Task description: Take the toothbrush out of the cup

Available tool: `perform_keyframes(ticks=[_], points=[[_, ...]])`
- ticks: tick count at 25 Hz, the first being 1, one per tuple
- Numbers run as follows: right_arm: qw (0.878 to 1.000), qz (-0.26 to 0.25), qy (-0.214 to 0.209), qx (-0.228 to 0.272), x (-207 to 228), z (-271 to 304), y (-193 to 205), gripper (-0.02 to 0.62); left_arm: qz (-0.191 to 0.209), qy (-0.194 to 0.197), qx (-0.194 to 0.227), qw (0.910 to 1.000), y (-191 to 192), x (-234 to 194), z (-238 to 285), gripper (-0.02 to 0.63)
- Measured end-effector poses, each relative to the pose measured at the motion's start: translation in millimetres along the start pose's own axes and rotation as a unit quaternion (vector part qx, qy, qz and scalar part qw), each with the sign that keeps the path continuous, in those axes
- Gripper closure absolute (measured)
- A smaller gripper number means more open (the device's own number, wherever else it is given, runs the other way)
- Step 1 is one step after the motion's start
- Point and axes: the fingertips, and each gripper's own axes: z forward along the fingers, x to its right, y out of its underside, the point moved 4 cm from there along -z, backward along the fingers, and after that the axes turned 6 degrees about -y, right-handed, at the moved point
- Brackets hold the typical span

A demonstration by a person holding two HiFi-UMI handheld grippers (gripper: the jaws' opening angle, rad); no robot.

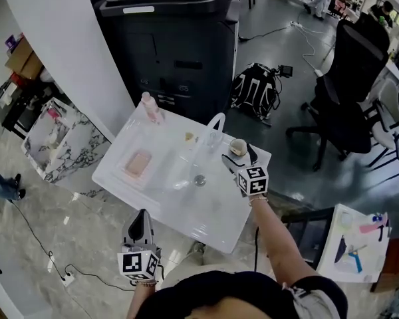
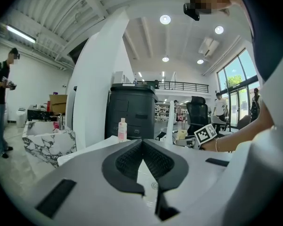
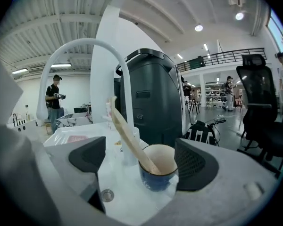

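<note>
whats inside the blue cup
A pale toothbrush stands in the cup, leaning left, most of it above the rim. The cup's near wall hides the bottom, so the brush's lower tip and any water cannot be seen.

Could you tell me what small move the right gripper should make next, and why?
Probably ease the right gripper up and left so its jaws straddle the toothbrush handle: they stand open facing the blue cup, and the toothbrush leans left above its rim, ungripped.
</note>
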Motion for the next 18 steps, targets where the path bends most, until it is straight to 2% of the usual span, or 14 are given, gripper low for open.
perform_keyframes(ticks=[2, 4, 5, 10, 11, 14, 18], points=[[1.000, -0.003, -0.002, -0.008, 5, 9, 2, 0.152, 0.002, -0.009, -0.002, 1.0000, 1, -1, 3, 0.604], [1.000, -0.007, -0.003, -0.011, 11, 13, 2, 0.197, 0.002, -0.017, -0.001, 0.9999, 1, -1, 5, 0.604], [1.000, -0.010, -0.002, -0.011, 13, 14, 2, 0.237, 0.001, -0.020, 0.000, 0.9998, 1, -1, 5, 0.604], [1.000, -0.021, 0.008, -0.017, 23, 17, 5, 0.516, 0.002, -0.035, 0.003, 0.9994, 2, -2, 6, 0.604], [0.999, -0.028, 0.008, -0.019, 24, 18, 5, 0.545, 0.000, -0.037, 0.003, 0.9993, 3, -3, 6, 0.604], [0.998, -0.053, 0.007, -0.028, 24, 18, 4, 0.561, -0.001, -0.039, 0.001, 0.9993, 2, -2, 7, 0.604], [0.999, -0.047, -0.003, -0.012, 27, 11, -9, 0.571, 0.002, -0.032, 0.003, 0.9995, 5, 3, 9, 0.604]])
